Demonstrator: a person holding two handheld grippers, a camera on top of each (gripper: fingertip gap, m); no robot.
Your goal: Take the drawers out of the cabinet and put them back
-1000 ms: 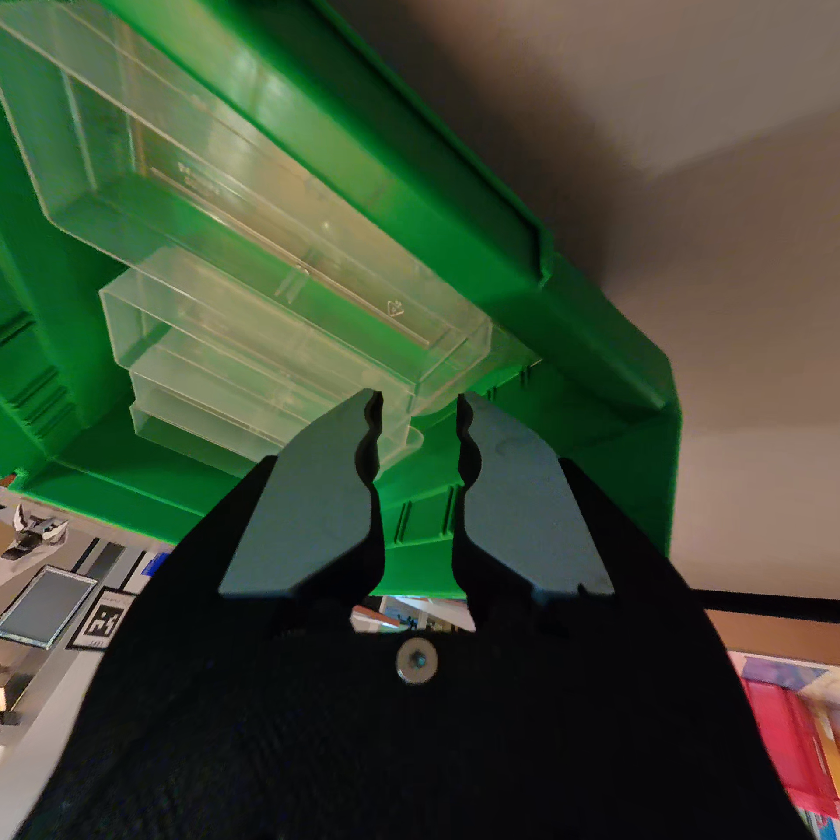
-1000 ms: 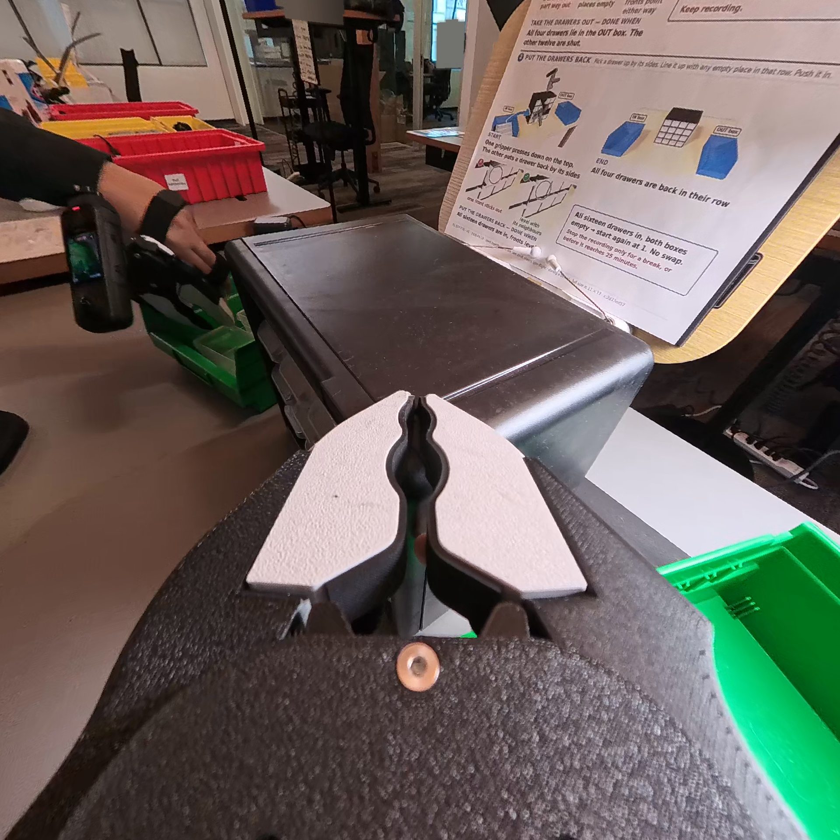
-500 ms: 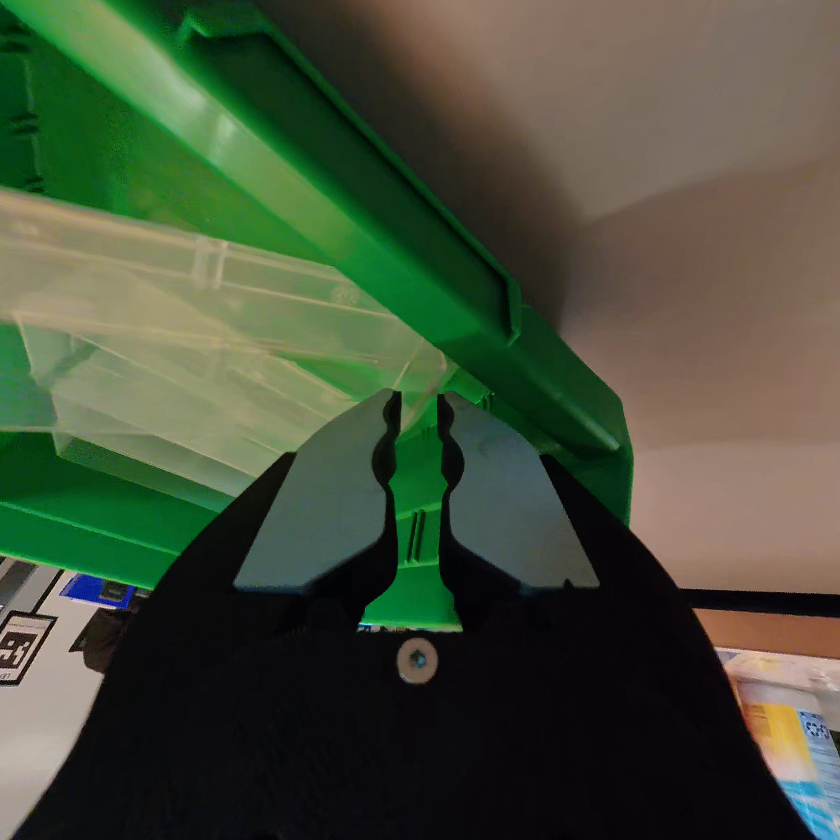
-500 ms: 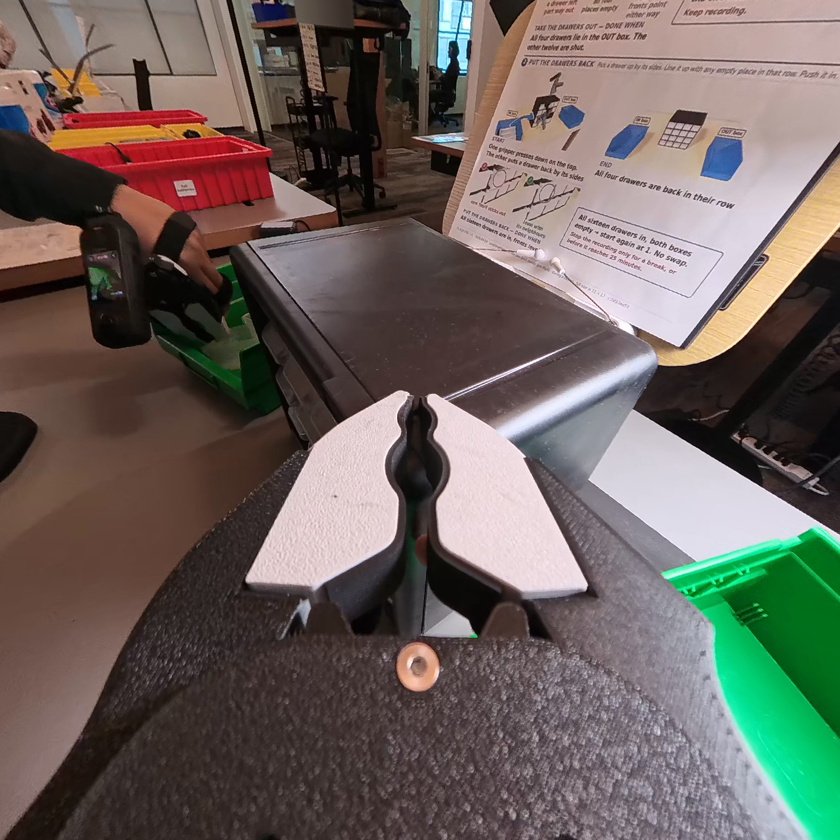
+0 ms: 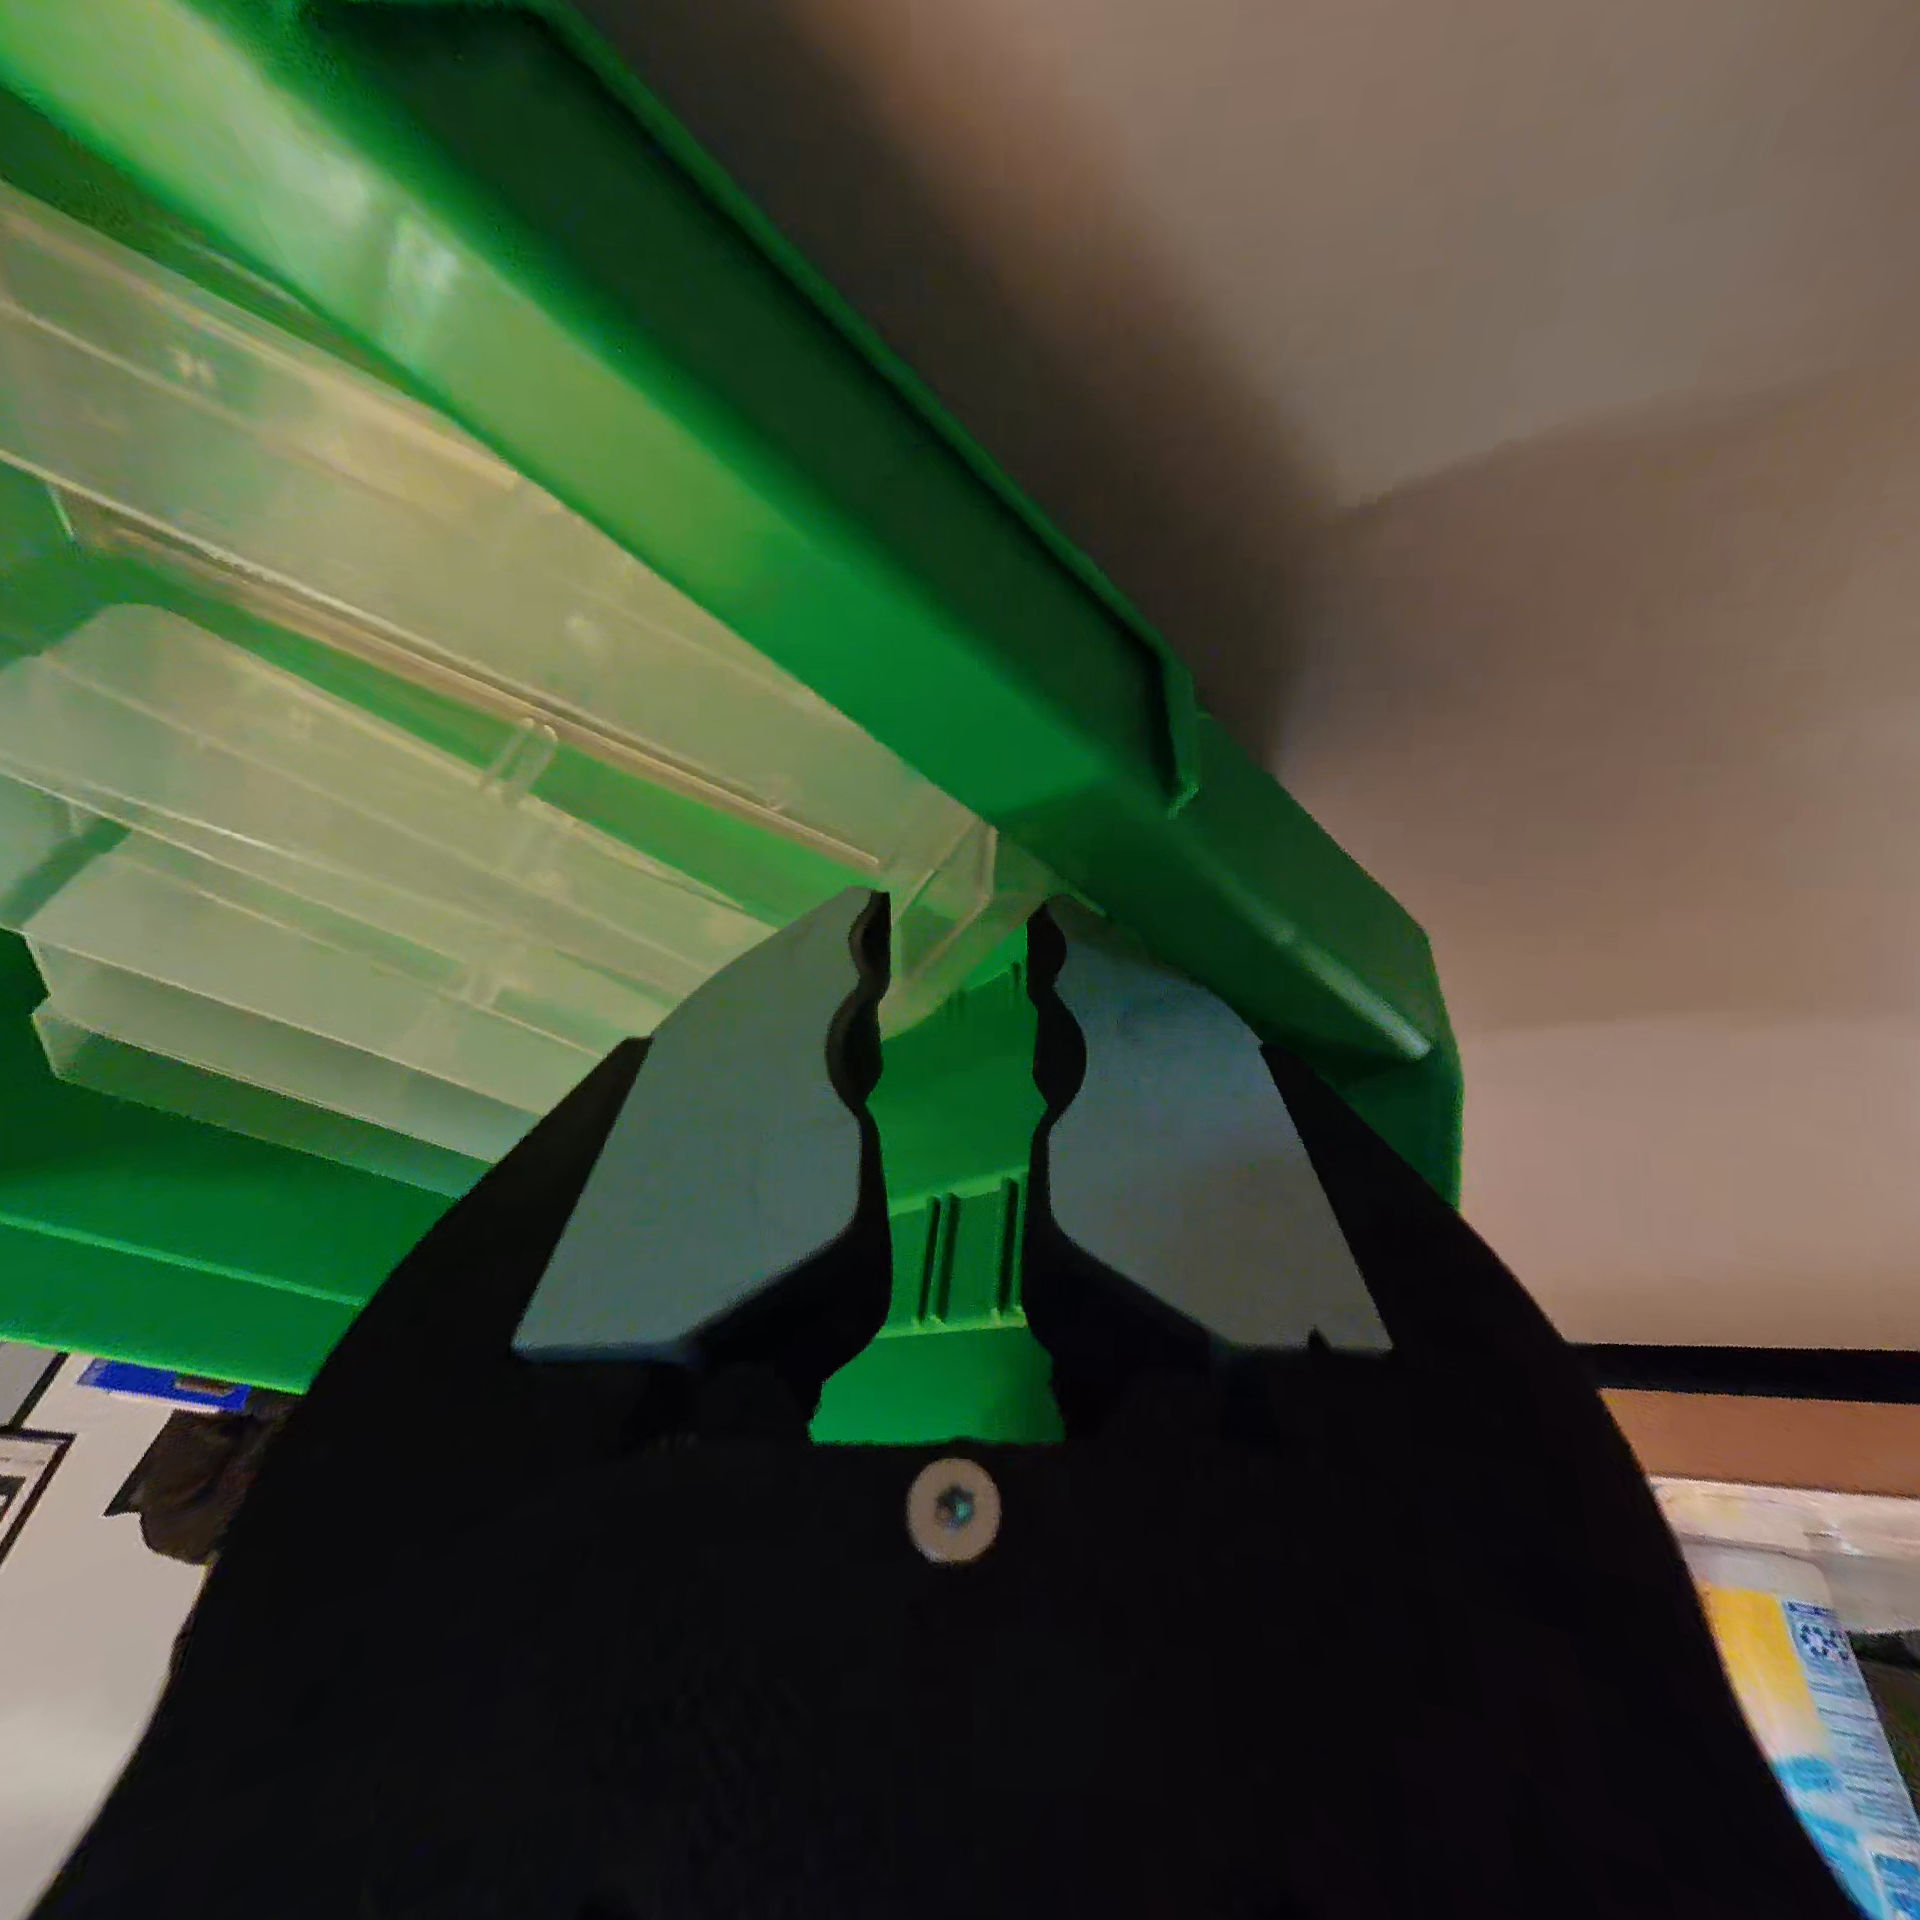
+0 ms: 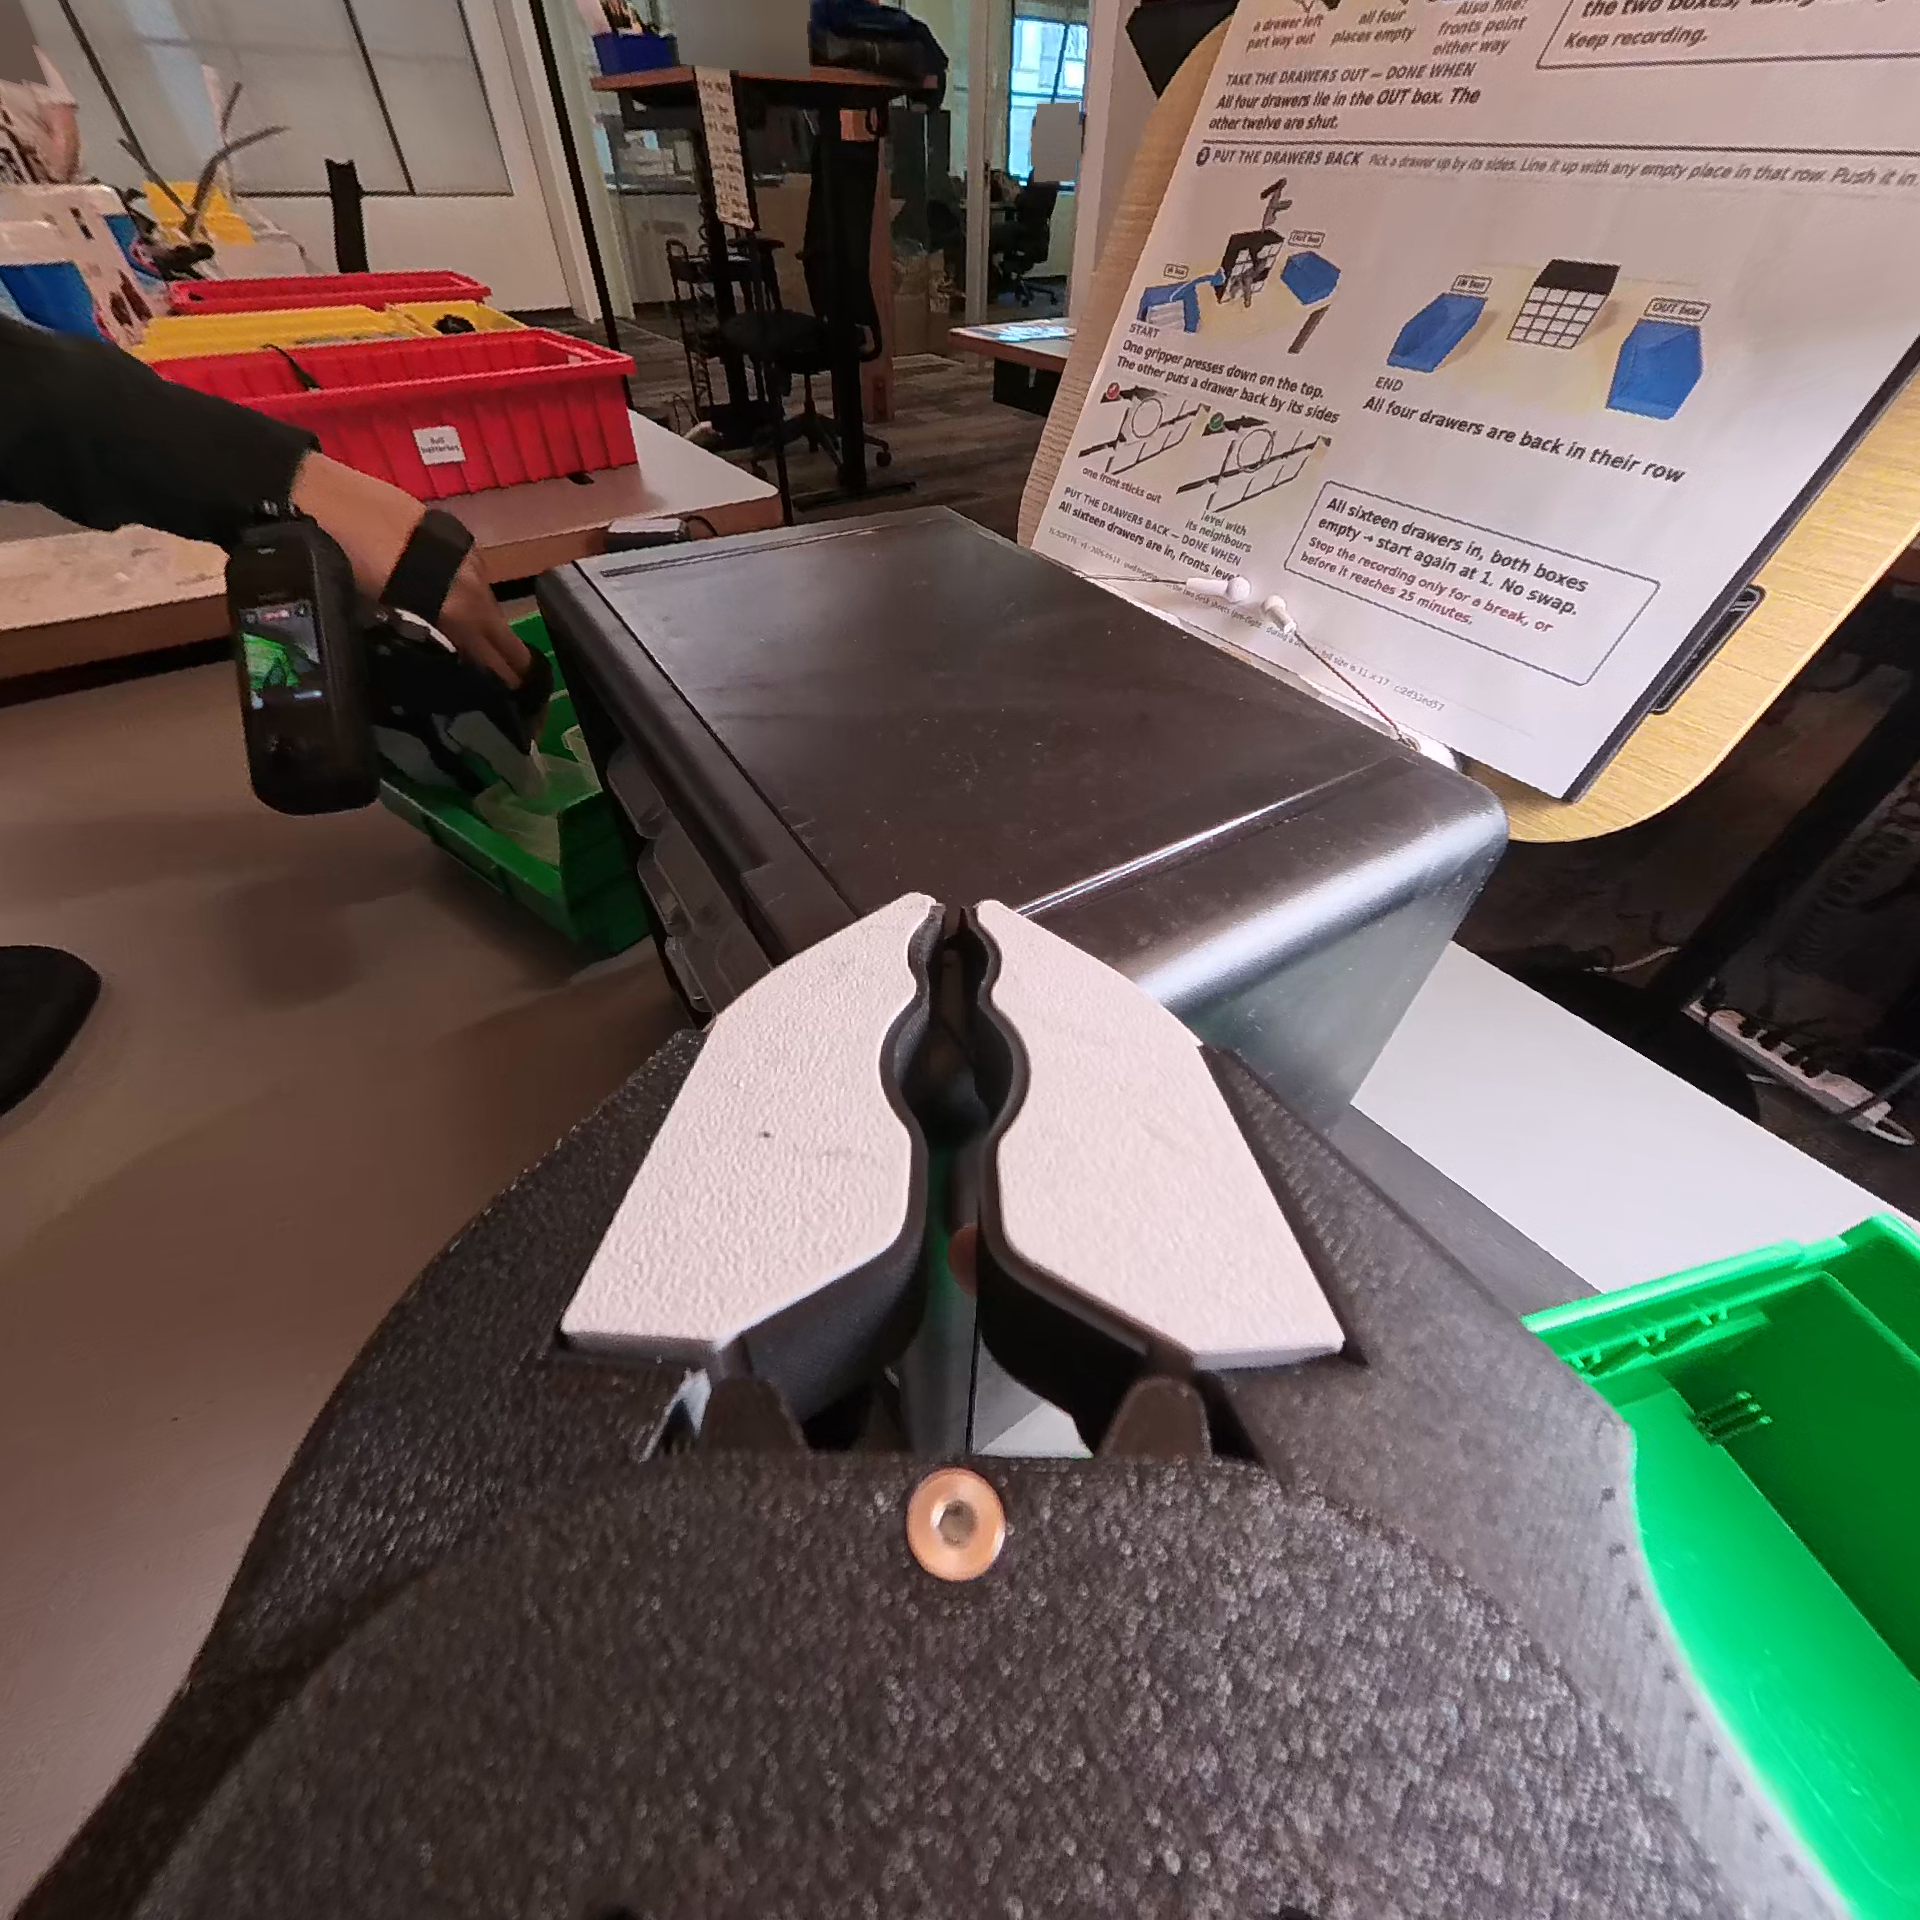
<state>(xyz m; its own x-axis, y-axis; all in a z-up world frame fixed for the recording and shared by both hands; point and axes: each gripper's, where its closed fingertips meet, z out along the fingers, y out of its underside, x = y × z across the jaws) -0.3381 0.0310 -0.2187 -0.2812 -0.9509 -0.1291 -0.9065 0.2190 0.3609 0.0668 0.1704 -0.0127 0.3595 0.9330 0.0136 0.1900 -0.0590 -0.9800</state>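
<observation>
In the left wrist view, several clear plastic drawers lie stacked in a green bin. My left gripper is inside the bin, jaws a little apart, with the end corner of the top clear drawer between the fingertips. In the right wrist view the same gripper shows far left, held by a hand in the green bin. My right gripper is shut and empty, its tips at the near top edge of the black cabinet. The cabinet's drawer fronts show edge-on.
A second green bin stands at the right, nothing visible in it. An instruction board leans behind the cabinet. Red and yellow crates sit on a far table. The grey tabletop stretches left of the cabinet.
My left gripper has gone deeper into the bin toward the top drawer's end; its jaws narrowed, then widened a little around the corner. The right gripper has stayed shut at the cabinet top.
</observation>
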